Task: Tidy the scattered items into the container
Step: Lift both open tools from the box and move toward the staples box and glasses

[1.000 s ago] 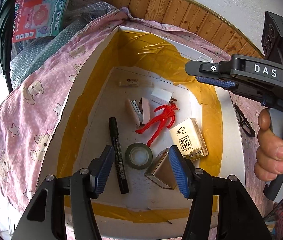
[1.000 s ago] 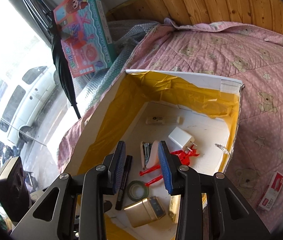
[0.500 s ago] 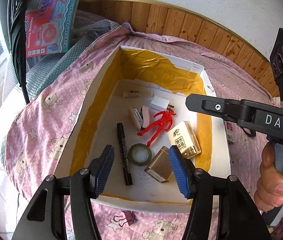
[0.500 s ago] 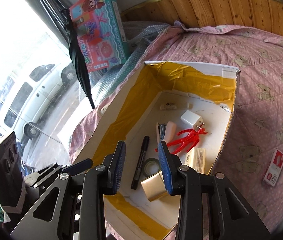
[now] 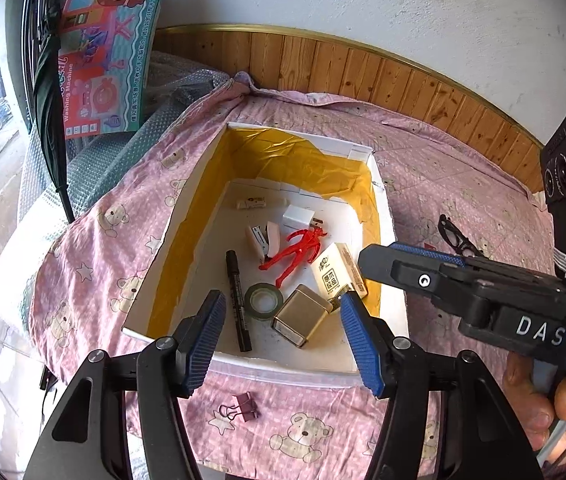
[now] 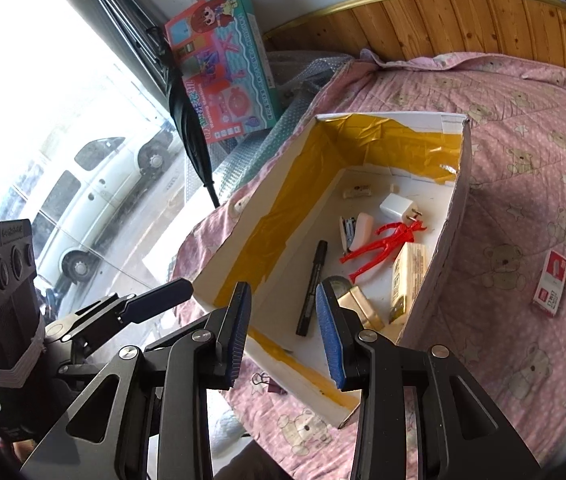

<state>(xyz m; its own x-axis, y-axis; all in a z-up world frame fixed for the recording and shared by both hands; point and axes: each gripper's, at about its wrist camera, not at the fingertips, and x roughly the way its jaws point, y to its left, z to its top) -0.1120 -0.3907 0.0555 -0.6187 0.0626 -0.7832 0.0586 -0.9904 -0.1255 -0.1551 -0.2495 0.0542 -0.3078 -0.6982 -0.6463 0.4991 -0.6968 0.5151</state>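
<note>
A white box with yellow tape lining sits on the pink bear-print cover. Inside lie a black marker, a tape roll, a gold box, a tissue pack, a red figure, a stapler and a white plug. Outside it lie a purple binder clip, black glasses and a red-and-white small box. My left gripper hangs open and empty above the box's near edge. My right gripper is open and empty too.
A toy washing-machine carton and a folded black umbrella lean at the far left over bubble wrap. Wood panelling backs the bed. A hand holds the right gripper's handle. A window with a parked car is at left.
Both grippers have drawn back and up from the box, so the whole box and the cover around it show. The binder clip, glasses and small box have come into view.
</note>
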